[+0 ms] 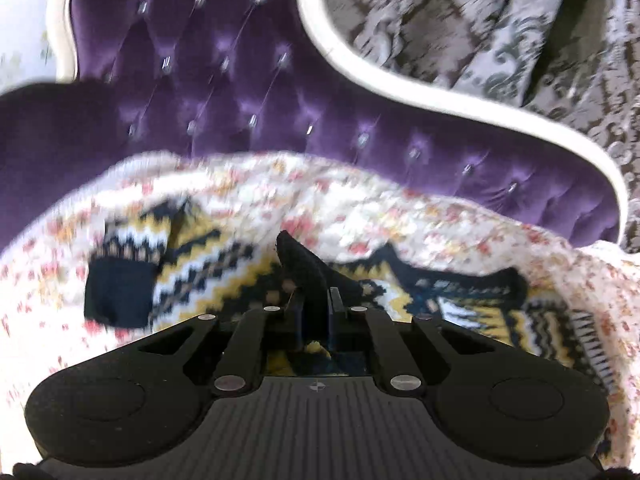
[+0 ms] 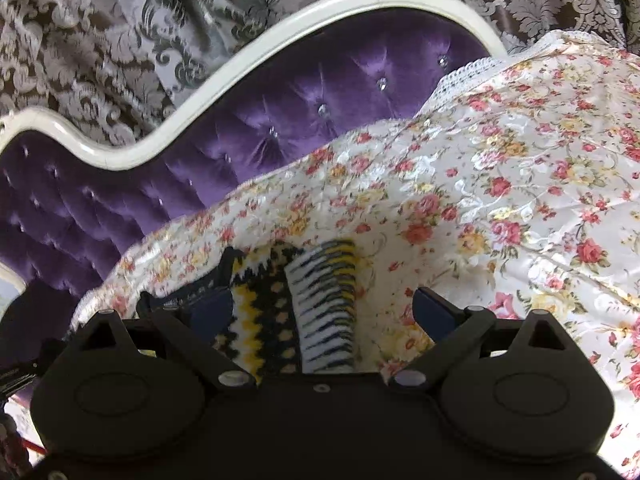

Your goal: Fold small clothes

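A small knitted sweater point(image 1: 208, 268) with yellow, white and dark zigzag bands lies on the floral bedspread point(image 1: 360, 208). My left gripper point(image 1: 314, 304) is shut on a dark edge of the sweater, which sticks up between the fingers. A dark sleeve cuff point(image 1: 116, 292) lies to the left. In the right wrist view the sweater's striped hem point(image 2: 324, 300) lies between my right gripper's point(image 2: 324, 312) wide-apart fingers. The right gripper is open and holds nothing.
A purple tufted headboard point(image 1: 240, 92) with a white frame point(image 1: 400, 76) stands behind the bed. Patterned grey-brown curtains point(image 1: 480, 20) hang behind it. The floral bedspread point(image 2: 500, 180) stretches to the right in the right wrist view.
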`<state>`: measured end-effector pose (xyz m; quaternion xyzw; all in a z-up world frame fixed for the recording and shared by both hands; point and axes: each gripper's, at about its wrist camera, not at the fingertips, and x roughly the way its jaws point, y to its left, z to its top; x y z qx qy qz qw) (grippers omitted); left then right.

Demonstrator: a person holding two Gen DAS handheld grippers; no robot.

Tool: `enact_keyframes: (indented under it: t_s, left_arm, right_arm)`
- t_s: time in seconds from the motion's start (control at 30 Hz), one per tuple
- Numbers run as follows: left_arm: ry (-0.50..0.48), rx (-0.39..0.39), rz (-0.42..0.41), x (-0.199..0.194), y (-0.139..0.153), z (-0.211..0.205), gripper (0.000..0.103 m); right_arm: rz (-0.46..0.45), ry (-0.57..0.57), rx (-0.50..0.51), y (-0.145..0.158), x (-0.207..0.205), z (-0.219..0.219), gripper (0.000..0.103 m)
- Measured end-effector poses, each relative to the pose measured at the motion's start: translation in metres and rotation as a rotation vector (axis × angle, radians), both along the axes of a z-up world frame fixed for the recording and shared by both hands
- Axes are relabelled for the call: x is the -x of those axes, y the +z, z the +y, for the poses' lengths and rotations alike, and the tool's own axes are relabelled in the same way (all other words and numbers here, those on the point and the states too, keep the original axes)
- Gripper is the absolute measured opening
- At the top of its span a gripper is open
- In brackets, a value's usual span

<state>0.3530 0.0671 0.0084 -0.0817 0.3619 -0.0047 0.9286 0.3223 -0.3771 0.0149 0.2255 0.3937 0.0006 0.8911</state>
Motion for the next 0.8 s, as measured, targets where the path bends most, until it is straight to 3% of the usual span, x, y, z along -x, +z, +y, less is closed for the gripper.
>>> enact_keyframes:
  t_s: [0.1, 0.3, 0.37, 0.5, 0.63, 0.8]
  left_arm:
    - [0.005, 0.013, 0.063, -0.006, -0.019, 0.002, 0.01]
    - [0.004, -0.048, 0.125, -0.001, -0.048, 0.002, 0.016]
    - [0.009, -0.048, 0.145, 0.001, -0.054, 0.004, 0.033]
    - [-0.044, -0.015, 0.126, 0.007, -0.06, 0.008, 0.05]
    - [-0.097, 0.011, 0.114, 0.011, -0.054, 0.009, 0.058]
    - [-0.105, 0.055, 0.032, 0.024, -0.026, 0.025, 0.068]
  right_arm:
    - [0.042, 0.043, 0.057, -0.006, -0.003, 0.01, 0.098]
    - [0.103, 0.118, 0.226, -0.015, -0.007, 0.034, 0.098]
    - [0.125, 0.139, 0.277, -0.02, -0.009, 0.041, 0.098]
    - [0.186, 0.184, 0.375, -0.033, -0.014, 0.052, 0.098]
    - [0.195, 0.203, 0.384, -0.037, -0.013, 0.057, 0.098]
    - [0.14, 0.163, 0.319, -0.027, -0.01, 0.049, 0.098]
